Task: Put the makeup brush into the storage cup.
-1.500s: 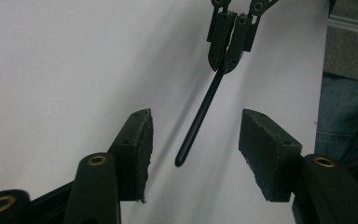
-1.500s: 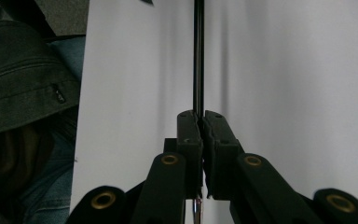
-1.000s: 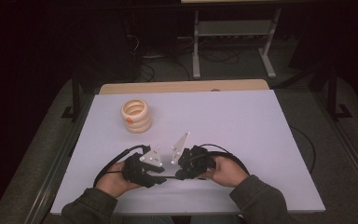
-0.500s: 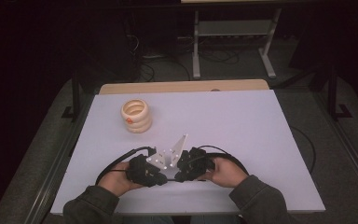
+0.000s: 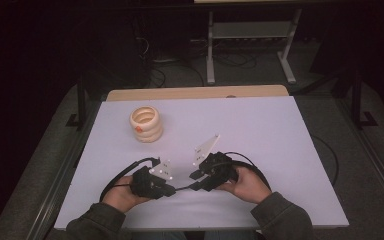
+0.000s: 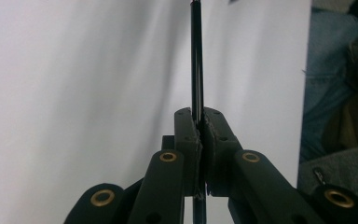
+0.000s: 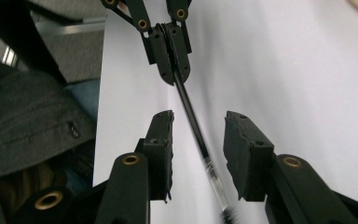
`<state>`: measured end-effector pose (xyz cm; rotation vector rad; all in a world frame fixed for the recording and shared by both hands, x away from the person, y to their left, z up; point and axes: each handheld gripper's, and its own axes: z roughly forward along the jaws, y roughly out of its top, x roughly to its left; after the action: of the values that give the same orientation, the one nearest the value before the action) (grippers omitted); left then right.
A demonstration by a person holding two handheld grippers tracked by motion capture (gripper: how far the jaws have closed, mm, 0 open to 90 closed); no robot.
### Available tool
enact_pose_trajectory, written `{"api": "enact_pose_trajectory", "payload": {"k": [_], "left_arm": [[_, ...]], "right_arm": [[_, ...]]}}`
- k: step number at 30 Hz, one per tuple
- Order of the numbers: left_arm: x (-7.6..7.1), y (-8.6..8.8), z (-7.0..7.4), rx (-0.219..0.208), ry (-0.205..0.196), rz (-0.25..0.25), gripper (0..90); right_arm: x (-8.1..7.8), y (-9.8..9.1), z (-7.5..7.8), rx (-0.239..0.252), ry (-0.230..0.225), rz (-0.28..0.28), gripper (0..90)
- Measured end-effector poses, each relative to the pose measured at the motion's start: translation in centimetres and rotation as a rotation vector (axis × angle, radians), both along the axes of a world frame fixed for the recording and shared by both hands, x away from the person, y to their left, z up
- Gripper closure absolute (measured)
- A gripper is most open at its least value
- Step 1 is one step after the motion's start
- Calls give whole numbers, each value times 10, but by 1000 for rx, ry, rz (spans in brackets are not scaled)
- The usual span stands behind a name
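A slim black pen [image 7: 198, 144] with a clear end hangs above the white table [image 5: 260, 130] near its front edge. My left gripper [image 6: 199, 135] is shut on the pen [image 6: 196, 56], its jaws having just closed on it. In the right gripper view that left gripper [image 7: 170, 51] holds the pen's far end. My right gripper [image 7: 199, 119] stands open around the pen's near part, pads apart from it, its jaws having just opened. In the high view the left gripper [image 5: 172, 190] and right gripper [image 5: 194, 176] point at each other.
A stack of cream rings [image 5: 146, 123] stands at the table's back left. A wooden board [image 5: 195, 93] lies along the far edge. Cables loop beside both hands. The person's dark sleeves [image 5: 280, 215] rest at the front edge.
The grey plate on the left gripper has tipped lower and smaller, and the right gripper's plate has shifted slightly right. Both hands stay near the same spot.
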<state>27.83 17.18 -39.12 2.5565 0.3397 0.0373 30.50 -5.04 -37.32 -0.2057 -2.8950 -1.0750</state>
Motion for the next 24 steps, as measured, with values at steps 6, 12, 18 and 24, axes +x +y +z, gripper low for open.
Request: {"api": "enact_pose_trajectory", "payload": {"k": [6,12,18,24], "left_arm": [[5,11,3,-42,-26,106,854],[8,20,10,-93,-50,192,853],[8,23,17,-182,-88,236,853],[5,19,18,-241,-104,231,853]], "right_arm": [[1,-11,0,65,31,-87,551],[6,-17,-10,95,84,-173,482],[14,-20,-10,157,154,-258,462],[24,-22,-8,257,188,-305,465]]}}
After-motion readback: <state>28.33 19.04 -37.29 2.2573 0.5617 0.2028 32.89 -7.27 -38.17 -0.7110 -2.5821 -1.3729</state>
